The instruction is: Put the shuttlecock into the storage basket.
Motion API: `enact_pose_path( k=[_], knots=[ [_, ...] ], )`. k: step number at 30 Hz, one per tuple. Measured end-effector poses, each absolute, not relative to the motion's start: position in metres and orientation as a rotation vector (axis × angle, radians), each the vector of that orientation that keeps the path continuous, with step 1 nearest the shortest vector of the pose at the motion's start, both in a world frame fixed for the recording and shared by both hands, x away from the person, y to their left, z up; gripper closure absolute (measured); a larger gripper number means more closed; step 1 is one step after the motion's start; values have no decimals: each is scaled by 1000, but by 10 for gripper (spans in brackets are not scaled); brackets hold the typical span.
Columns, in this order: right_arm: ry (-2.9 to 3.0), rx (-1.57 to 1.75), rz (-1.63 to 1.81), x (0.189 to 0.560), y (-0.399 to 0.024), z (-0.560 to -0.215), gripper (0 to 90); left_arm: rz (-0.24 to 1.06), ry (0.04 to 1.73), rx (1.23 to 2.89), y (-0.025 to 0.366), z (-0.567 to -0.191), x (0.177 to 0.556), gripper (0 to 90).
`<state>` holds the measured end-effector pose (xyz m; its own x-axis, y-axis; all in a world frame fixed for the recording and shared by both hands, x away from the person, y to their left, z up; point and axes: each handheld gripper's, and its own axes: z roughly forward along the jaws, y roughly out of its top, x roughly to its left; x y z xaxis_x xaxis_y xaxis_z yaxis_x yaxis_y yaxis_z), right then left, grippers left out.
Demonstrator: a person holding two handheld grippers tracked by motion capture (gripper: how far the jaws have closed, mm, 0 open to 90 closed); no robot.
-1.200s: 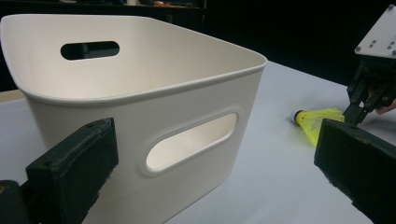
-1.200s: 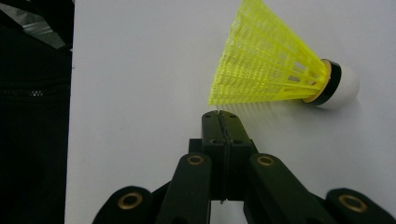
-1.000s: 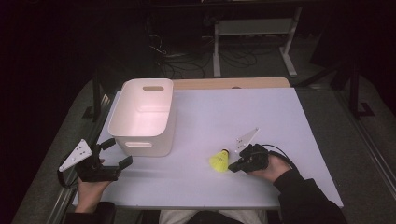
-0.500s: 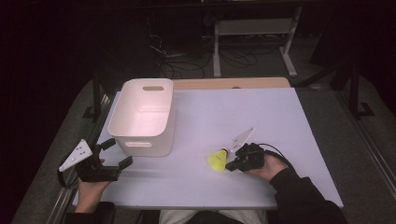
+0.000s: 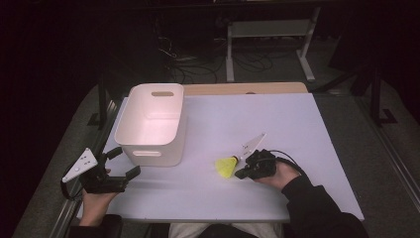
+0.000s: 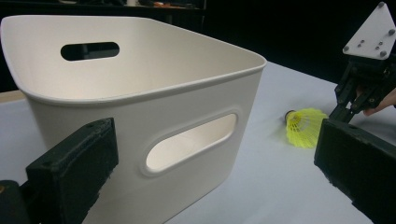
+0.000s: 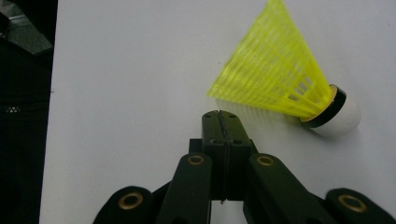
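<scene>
yellow plastic shuttlecock (image 5: 227, 166) lies on its side on the white bench (image 5: 297, 129), just to the right of the white bin (image 5: 151, 121) and apart from it. the right hand-held gripper (image 7: 219, 114) has its jaws pressed together with nothing between them, the tips just beside the mesh skirt; whether they touch it i cannot tell. the left hand-held gripper (image 5: 121, 163) sits near the bin's front left corner with its jaws spread wide and empty, apart from the bin wall. judging by this, the work looks barely begun: the shuttlecock is not picked up, the bin looks empty, and if the bin is the goal, grasping, lifting and dropping it in all remain.
</scene>
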<state>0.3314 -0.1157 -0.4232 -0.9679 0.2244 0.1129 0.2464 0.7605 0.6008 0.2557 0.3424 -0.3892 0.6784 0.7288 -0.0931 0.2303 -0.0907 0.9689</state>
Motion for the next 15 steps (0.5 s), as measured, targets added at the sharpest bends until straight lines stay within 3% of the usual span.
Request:
enact_pose_path(
  k=[15],
  knots=[
    [-2918,-377,-1012,342,-99,-424,889,499,792,1649,342,-389,256,0]
  ],
)
